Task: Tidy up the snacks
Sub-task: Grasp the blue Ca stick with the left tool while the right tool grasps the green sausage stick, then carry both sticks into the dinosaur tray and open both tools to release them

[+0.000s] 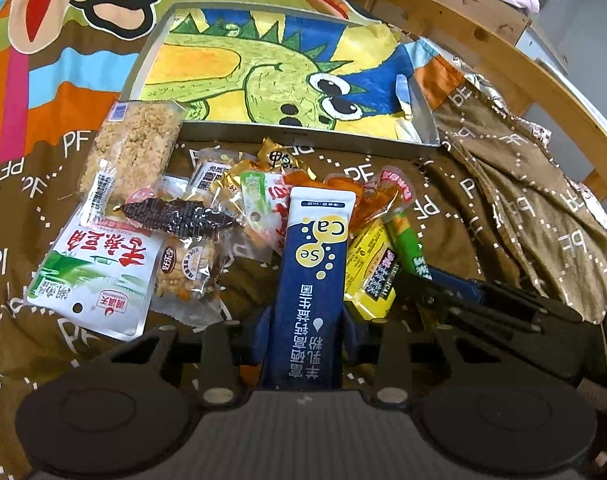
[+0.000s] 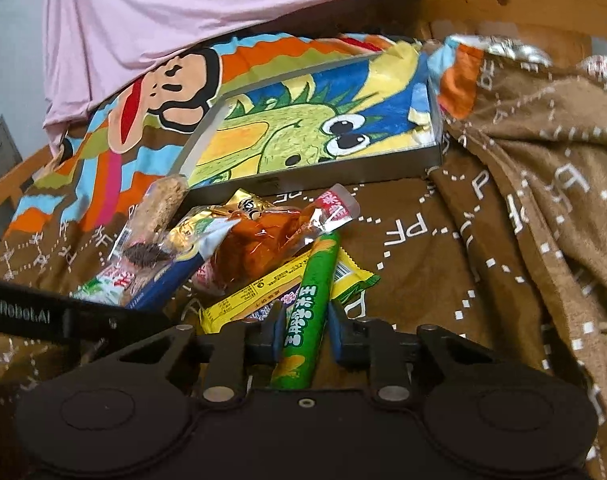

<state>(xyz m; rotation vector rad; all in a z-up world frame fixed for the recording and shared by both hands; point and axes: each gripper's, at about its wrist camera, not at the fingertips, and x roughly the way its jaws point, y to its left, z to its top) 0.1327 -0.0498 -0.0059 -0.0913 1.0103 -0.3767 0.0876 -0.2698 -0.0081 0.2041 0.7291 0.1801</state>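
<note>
A: What is seen from the left wrist?

B: The left gripper [image 1: 308,334] is seen low in the middle. Its blue fingers are pressed onto a long dark blue and white stick packet with "Ca" and "Se" printed on it [image 1: 309,280]. The packet is pinched near its lower end and points up toward the pile of snacks. A flat grey tray with a green dinosaur picture inside [image 1: 151,54] is seen behind the pile. A clear bag of puffed grain bar [image 1: 129,152] is leaned on the tray's front corner. A white and green pouch with red writing [image 1: 93,276] is laid on the left, and a dark corn cob in clear wrap [image 1: 175,214] is laid just above it. Everything is set on a brown blanket with white "PF" letters [image 1: 455,236].

A: What is seen from the right wrist?

B: The right gripper [image 2: 305,326] is seen low in the middle. A long green sausage stick with yellow corn pictures [image 2: 313,300] is pinched between its blue fingers. The stick is laid over a yellow flat packet [image 2: 255,294]. An orange snack in clear wrap [image 2: 263,246] is seen just behind. The tray [image 2: 383,166] is seen farther back, with a pink cloth [image 2: 183,12] beyond it.
</note>
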